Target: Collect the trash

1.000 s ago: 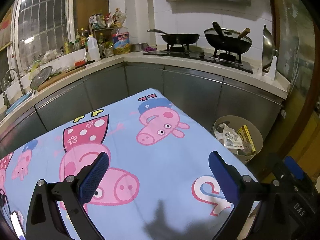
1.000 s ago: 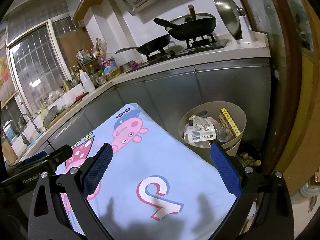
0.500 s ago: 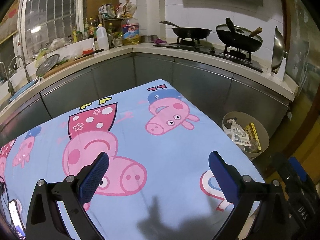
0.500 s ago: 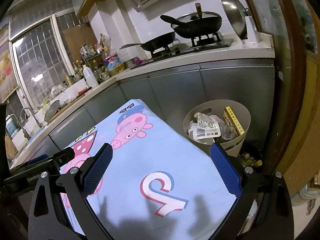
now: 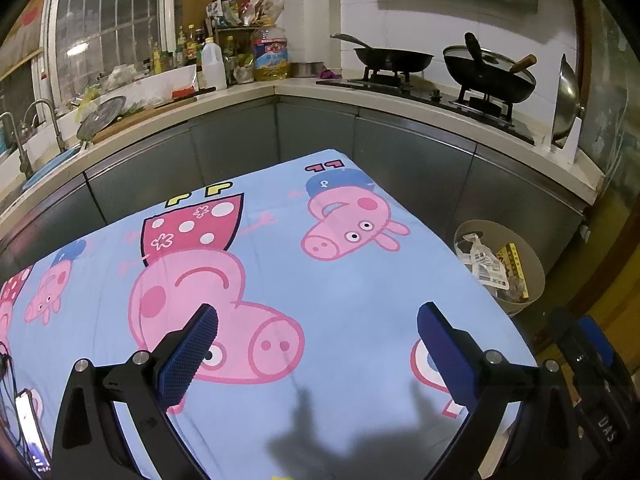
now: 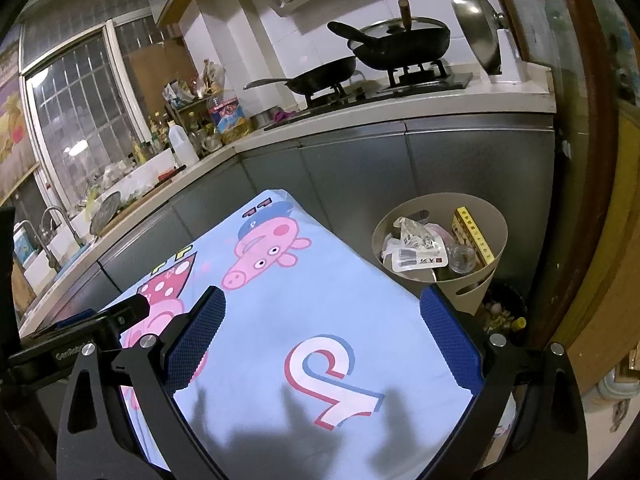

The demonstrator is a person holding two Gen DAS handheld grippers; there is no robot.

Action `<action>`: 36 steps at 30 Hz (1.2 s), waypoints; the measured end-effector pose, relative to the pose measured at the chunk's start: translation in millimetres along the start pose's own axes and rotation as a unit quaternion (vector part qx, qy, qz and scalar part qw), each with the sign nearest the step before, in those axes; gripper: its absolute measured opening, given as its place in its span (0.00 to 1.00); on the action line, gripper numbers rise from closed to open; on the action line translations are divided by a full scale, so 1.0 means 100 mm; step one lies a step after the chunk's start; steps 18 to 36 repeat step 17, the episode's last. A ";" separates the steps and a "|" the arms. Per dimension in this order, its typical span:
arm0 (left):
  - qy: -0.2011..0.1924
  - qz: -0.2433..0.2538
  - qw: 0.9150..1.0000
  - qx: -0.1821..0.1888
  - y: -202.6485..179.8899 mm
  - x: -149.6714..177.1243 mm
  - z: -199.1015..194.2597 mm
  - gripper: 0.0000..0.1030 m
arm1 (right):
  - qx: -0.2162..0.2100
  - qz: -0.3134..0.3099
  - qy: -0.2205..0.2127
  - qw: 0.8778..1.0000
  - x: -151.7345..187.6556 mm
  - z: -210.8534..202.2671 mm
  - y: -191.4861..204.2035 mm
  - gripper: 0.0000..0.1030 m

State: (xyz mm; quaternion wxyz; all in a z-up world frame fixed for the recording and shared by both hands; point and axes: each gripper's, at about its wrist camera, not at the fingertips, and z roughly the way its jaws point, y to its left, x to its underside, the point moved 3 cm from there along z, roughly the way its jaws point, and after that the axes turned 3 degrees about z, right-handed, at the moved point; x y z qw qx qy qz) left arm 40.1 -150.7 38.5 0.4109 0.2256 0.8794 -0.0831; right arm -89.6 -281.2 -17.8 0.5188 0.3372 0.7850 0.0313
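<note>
Kitchen table under cartoon cloth [image 5: 352, 280], left tool [image 5: 318, 354] and right tool [image 6: 322, 334] hovering level, fingers spread, empty, bin [image 6: 486, 216] beside.

Open room is seen above the cloth-covered worktop [image 5: 360, 280]; the bin [image 6: 486, 280] beside its edge is packed with trash [image 6: 420, 248].

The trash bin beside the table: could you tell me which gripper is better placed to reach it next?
Probably the right gripper: the trash bin sits just past its right finger, while the left gripper is further along the table, away from it. Both are open and empty.
</note>
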 end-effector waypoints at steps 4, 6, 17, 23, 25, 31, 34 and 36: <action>-0.001 -0.007 1.000 0.008 0.04 0.01 0.01 0.96 | 0.000 -0.003 0.004 1.000 0.02 0.02 0.02 0.94; -0.004 -0.010 1.000 0.012 0.06 0.01 0.00 0.96 | 0.000 -0.005 0.005 1.000 0.03 0.03 0.03 0.94; 0.014 -0.018 1.000 0.008 0.12 0.05 0.06 0.96 | -0.001 -0.004 0.013 1.000 0.07 0.08 0.04 0.94; 0.014 -0.018 1.000 0.008 0.12 0.05 0.06 0.96 | -0.001 -0.004 0.013 1.000 0.07 0.08 0.04 0.94; 0.014 -0.018 1.000 0.008 0.12 0.05 0.06 0.96 | -0.001 -0.004 0.013 1.000 0.07 0.08 0.04 0.94; 0.014 -0.018 1.000 0.008 0.12 0.05 0.06 0.96 | -0.001 -0.004 0.013 1.000 0.07 0.08 0.04 0.94; 0.014 -0.018 1.000 0.008 0.12 0.05 0.06 0.96 | -0.001 -0.004 0.013 1.000 0.07 0.08 0.04 0.94; 0.014 -0.018 1.000 0.008 0.12 0.05 0.06 0.96 | -0.001 -0.004 0.013 1.000 0.07 0.08 0.04 0.94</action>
